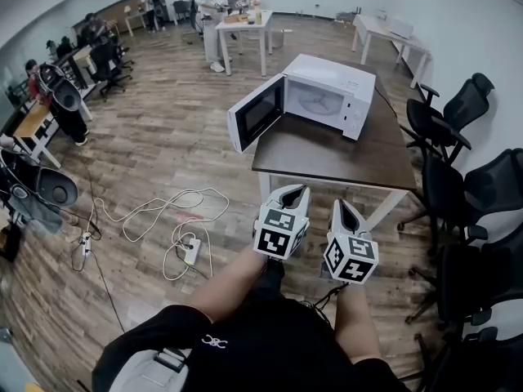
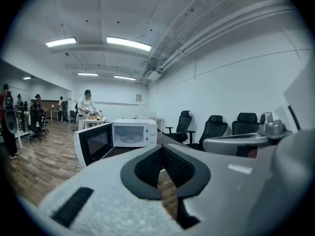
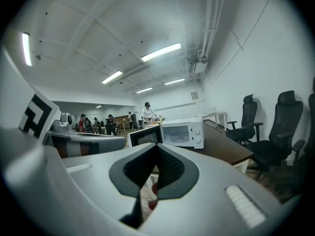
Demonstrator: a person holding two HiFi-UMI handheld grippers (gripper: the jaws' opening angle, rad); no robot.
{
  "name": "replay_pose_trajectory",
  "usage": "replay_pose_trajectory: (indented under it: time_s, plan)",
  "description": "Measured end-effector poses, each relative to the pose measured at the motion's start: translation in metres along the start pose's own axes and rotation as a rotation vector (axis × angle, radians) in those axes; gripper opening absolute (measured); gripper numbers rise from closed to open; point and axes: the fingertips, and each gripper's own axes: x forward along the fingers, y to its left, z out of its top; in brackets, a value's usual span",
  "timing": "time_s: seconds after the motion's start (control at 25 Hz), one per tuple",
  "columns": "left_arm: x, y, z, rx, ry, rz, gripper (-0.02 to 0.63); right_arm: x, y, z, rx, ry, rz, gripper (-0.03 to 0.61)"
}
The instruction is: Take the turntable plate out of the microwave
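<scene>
Both tongs were shut and empty, pads together at the tips with nothing between them. That's clear in both gripper views.

Head view: left tongs [image 1: 296, 189] and right tongs [image 1: 342, 205] sat side by side at lower centre. Both pointed up-frame toward the table [image 1: 335, 160] and were short of its near edge, touching nothing.

The microwave [image 1: 353, 88] stood at the far end of the table, above centre of the frame. Its door [image 1: 257, 113] was swung wide open to the left. The turntable plate [image 1: 316, 102] was inside the cavity, lying flat on its floor, well apart from both tongs.

Left gripper view: left tongs [image 2: 162, 148] were closed. The microwave [image 2: 140, 133] showed just above and left of the tips with the door [image 2: 92, 143] open toward the camera. The plate [image 2: 129, 140] was faintly visible inside.

Right gripper view: right tongs [image 3: 156, 146] were closed, with the microwave [image 3: 184, 132] above and right of the tips.

The rest is from the head view:
- Black office chairs [image 1: 445, 121] lined the right edge.
- White cables [image 1: 167, 211] and a power strip [image 1: 192, 252] lay on the wood floor at lower left.
- A person [image 1: 214, 11] stood at a white table [image 1: 245, 24] at upper centre.
</scene>
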Motion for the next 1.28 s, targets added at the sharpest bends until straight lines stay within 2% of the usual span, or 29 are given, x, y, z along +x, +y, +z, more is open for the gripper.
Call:
replay_pose_trajectory:
  time_s: [0.24,0.68,1.0,1.28]
  plan:
    - [0.032,0.026,0.002,-0.014,-0.005,0.003,0.008,0.039,-0.007,0.007,-0.014,-0.004,0.006,0.009]
    - [0.131,0.093,0.012,-0.071,0.004,-0.014,0.008,0.146,-0.032,0.021,-0.023,-0.016,0.011,0.009]
    - [0.219,0.144,0.022,-0.099,0.051,-0.032,0.008,0.24,-0.065,0.036,-0.006,0.016,-0.015,0.009]
    - [0.282,0.195,0.033,-0.105,0.091,-0.039,0.008,0.32,-0.071,0.05,-0.025,0.062,-0.018,0.009]
